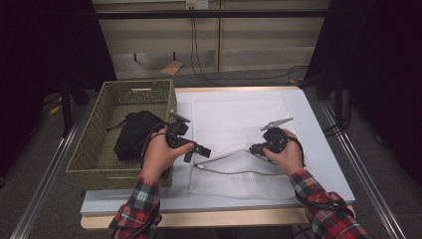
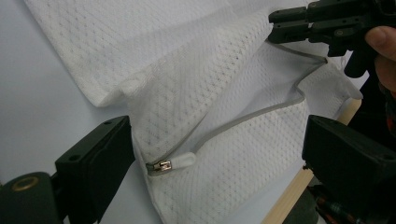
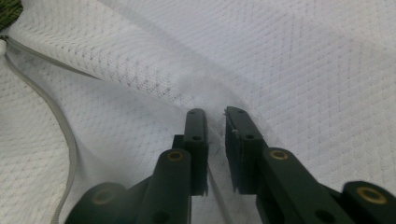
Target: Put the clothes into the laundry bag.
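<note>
A white mesh bag (image 1: 234, 117) lies flat on the table, and a grey zipper (image 1: 234, 173) runs along its near part. In the left gripper view the zipper's pull (image 2: 180, 162) sits at the corner of the bag (image 2: 210, 93). My left gripper (image 2: 217, 126) stands wide open around that corner, its pads clear of the cloth. In the high view that left gripper (image 1: 201, 152) is at the bag's near left edge. My right gripper (image 1: 251, 148) points left at a raised fold. Its jaws (image 3: 215, 112) stand a narrow gap apart with mesh (image 3: 280, 60) between them, not pinched.
A green woven basket (image 1: 89, 144) stands at the table's left with a black garment (image 1: 132, 134) in it. The table's wooden front edge (image 1: 199, 217) runs close to the person's sleeves. Dark curtains flank both sides, and cables lie on the floor beyond.
</note>
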### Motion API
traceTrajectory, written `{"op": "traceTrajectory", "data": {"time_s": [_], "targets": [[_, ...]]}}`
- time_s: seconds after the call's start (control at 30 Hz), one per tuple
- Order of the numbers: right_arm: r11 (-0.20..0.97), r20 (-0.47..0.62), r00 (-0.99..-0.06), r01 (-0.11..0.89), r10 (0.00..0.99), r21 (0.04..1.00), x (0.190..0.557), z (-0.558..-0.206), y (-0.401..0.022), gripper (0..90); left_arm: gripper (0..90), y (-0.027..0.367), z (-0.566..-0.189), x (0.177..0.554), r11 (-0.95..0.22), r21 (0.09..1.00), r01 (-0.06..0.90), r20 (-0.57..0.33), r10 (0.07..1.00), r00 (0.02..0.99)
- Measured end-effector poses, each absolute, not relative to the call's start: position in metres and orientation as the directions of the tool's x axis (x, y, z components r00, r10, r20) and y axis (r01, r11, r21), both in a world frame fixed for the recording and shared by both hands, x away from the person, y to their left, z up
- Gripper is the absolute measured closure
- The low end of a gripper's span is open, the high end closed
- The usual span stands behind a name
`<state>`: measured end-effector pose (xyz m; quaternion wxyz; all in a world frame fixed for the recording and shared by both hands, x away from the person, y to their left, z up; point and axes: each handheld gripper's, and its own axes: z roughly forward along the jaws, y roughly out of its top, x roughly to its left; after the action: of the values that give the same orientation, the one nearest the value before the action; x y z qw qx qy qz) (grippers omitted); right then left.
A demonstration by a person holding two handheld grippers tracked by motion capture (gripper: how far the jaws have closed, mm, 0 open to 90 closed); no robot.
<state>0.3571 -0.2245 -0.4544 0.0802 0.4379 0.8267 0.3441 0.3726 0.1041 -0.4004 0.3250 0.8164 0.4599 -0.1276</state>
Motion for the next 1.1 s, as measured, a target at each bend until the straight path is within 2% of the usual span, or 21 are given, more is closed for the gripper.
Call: {"op": "traceTrajectory", "data": {"time_s": [0.1, 0.3, 0.63, 0.8, 0.97, 1.03, 1.1], "targets": [[0.379, 0.166, -0.606, 0.663, 0.778, 0.645, 0.356, -0.454, -0.224, 70.2, 8.9, 0.105, -0.401, 0.373, -0.368, 0.414, 0.833, -0.508, 0.665, 0.547], [0.372, 0.151, -0.596, 0.658, 0.788, 0.655, 0.353, -0.448, -0.225, 62.8, 8.8, 0.103, -0.401, 0.372, -0.360, 0.408, 0.839, -0.514, 0.669, 0.537], [0.399, 0.121, -0.612, 0.640, 0.782, 0.656, 0.356, -0.454, -0.220, 37.3, 8.8, 0.102, -0.402, 0.372, -0.364, 0.404, 0.840, -0.517, 0.667, 0.537], [0.425, 0.101, -0.626, 0.629, 0.773, 0.651, 0.359, -0.458, -0.215, 31.4, 8.8, 0.104, -0.403, 0.373, -0.367, 0.403, 0.839, -0.514, 0.668, 0.539], [0.470, 0.089, -0.657, 0.621, 0.749, 0.628, 0.362, -0.462, -0.211, 31.8, 8.9, 0.104, -0.403, 0.373, -0.366, 0.403, 0.839, -0.517, 0.666, 0.538], [0.497, 0.069, -0.675, 0.604, 0.735, 0.623, 0.363, -0.465, -0.209, 36.8, 8.9, 0.104, -0.403, 0.373, -0.368, 0.400, 0.839, -0.520, 0.663, 0.538], [0.516, 0.067, -0.688, 0.602, 0.723, 0.610, 0.362, -0.466, -0.209, 46.9, 8.8, 0.104, -0.403, 0.373, -0.370, 0.397, 0.840, -0.518, 0.665, 0.538]]}}
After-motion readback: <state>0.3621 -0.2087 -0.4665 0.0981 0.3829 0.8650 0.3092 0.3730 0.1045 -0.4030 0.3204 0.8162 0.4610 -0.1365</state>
